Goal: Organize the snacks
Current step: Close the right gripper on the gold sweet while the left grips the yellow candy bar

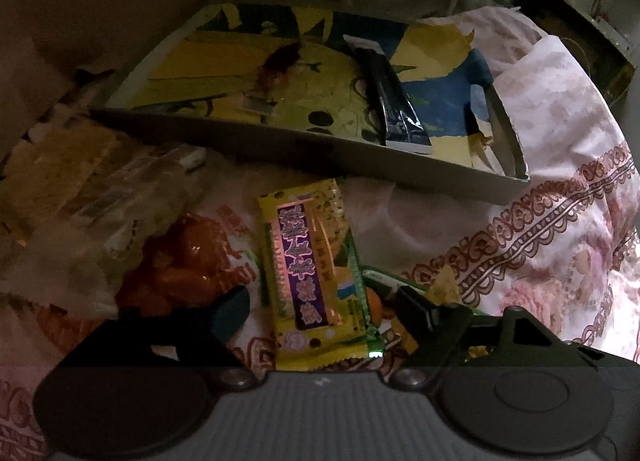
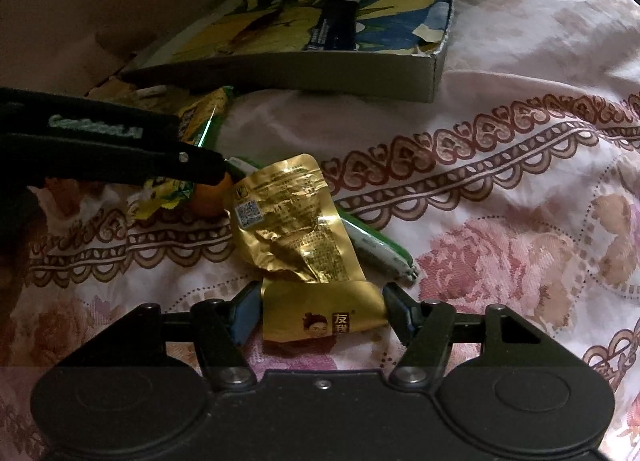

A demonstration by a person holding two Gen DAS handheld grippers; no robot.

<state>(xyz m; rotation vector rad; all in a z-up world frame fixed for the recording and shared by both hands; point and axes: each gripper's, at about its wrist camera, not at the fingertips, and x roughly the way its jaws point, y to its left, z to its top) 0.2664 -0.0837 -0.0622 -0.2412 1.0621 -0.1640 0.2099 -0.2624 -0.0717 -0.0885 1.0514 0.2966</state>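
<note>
Through the left wrist camera we see our left gripper (image 1: 324,301) spread wide, its two dark fingers (image 1: 230,305) standing on either side of a long yellow snack packet with a purple label (image 1: 310,261). The fingers are apart from the packet's edges, so nothing is grasped. The packet lies flat on a pink floral bedsheet with a brown scalloped border (image 1: 540,221). Left of it sits a crinkled clear bag with orange-red contents (image 1: 180,261), and further left a pale yellow wrapped snack (image 1: 64,169), dim and hard to read. Beyond the packet we see a shallow grey cardboard box lined with a yellow-and-blue cartoon print (image 1: 256,141); inside it lies a slim black sachet (image 1: 392,101), its lower end near the box's front wall.

Through the right wrist camera we see our right gripper (image 2: 320,313) also released, its fingers (image 2: 244,313) flanking the bottom edge of a crumpled gold foil pouch (image 2: 296,229); whether they touch the foil we cannot tell. The pouch rests on the same bedsheet (image 2: 500,201), lying over a green-and-white wrapped stick (image 2: 376,249). Just beside its upper left corner sits a small orange round thing (image 2: 208,197). The left gripper (image 2: 120,153) reaches in from the left, over the yellow packet (image 2: 160,197). The cardboard box (image 2: 304,65) lies behind, the black sachet (image 2: 332,25) in it.
</note>
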